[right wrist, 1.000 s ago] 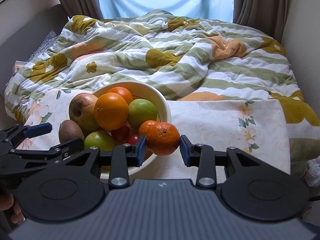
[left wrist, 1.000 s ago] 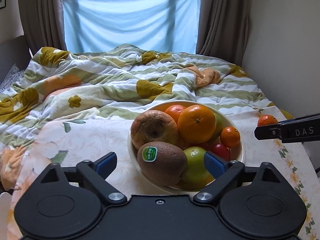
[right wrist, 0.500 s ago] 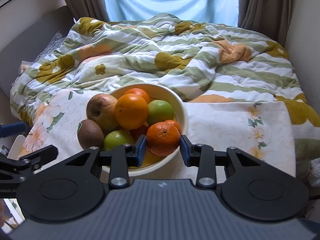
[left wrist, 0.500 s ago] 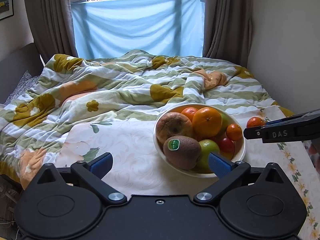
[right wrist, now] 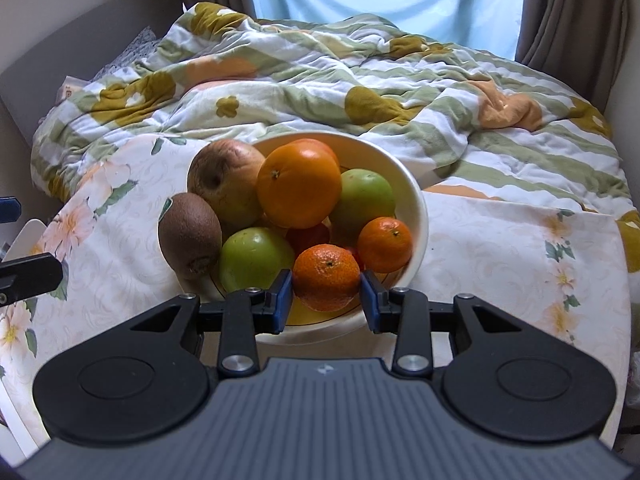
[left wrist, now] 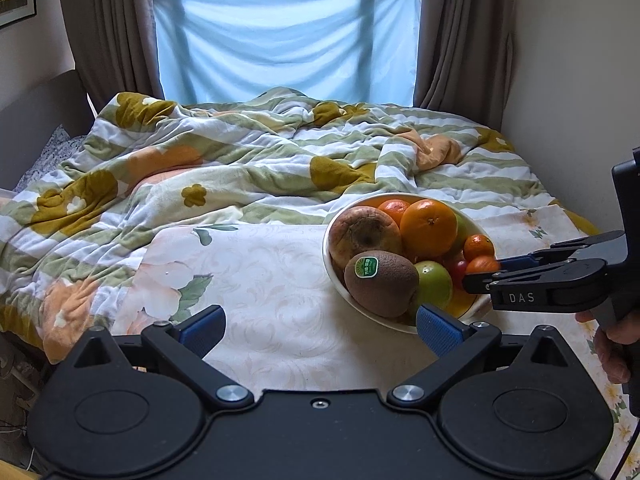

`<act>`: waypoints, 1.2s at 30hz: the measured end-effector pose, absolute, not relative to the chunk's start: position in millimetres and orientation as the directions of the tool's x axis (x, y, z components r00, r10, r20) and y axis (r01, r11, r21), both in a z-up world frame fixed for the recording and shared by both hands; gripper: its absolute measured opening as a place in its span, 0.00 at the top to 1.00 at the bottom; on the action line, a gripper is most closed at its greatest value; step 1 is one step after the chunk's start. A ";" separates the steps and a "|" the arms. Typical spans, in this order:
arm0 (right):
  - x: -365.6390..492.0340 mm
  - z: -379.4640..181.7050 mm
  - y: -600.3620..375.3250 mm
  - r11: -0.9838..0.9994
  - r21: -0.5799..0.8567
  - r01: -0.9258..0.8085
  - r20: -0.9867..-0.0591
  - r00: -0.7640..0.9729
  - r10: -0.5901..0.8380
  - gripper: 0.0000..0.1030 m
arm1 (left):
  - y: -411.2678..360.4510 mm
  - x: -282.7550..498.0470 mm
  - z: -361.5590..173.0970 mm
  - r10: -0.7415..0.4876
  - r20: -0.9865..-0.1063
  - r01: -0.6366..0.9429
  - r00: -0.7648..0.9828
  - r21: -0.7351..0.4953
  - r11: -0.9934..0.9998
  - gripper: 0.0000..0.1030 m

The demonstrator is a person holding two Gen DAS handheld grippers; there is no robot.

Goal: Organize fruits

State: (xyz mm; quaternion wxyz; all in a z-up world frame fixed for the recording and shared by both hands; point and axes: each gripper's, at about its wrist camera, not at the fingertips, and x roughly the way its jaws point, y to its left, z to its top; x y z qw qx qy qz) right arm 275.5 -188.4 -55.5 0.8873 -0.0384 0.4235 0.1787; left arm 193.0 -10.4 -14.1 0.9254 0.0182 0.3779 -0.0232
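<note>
The right hand-held gripper [right wrist: 326, 298] clamps a mandarin [right wrist: 326, 276] at the near edge of the fruit bowl [right wrist: 418, 208], while the left hand-held gripper [left wrist: 320, 330] stands wide, empty.

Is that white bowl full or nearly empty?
Full: the white bowl is heaped with fruit, and the kiwi overhangs its rim.
</note>
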 end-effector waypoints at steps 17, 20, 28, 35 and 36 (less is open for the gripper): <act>246.5 -30.0 -188.2 0.949 0.034 -0.314 -0.724 0.647 0.240 0.00 | -12.7 178.2 1.6 -0.055 -0.677 0.094 0.734 0.021 0.995 0.00; 235.8 -20.7 -191.1 0.955 0.027 -0.295 -0.716 0.661 0.224 0.00 | -13.1 170.8 7.6 -0.063 -0.668 0.103 0.742 0.020 0.994 0.00; 195.7 18.4 -205.0 0.979 0.035 -0.203 -0.708 0.686 0.168 0.00 | -10.2 141.1 35.5 -0.081 -0.631 0.117 0.772 0.015 0.993 0.00; 148.6 56.1 -220.4 0.994 0.052 -0.095 -0.691 0.715 0.105 0.00 | -5.6 108.1 58.5 -0.080 -0.606 0.120 0.791 0.027 0.992 0.00; 141.9 59.7 -221.8 0.995 0.052 -0.080 -0.692 0.716 0.094 0.00 | -5.1 103.3 60.2 -0.076 -0.606 0.120 0.792 0.032 0.992 0.00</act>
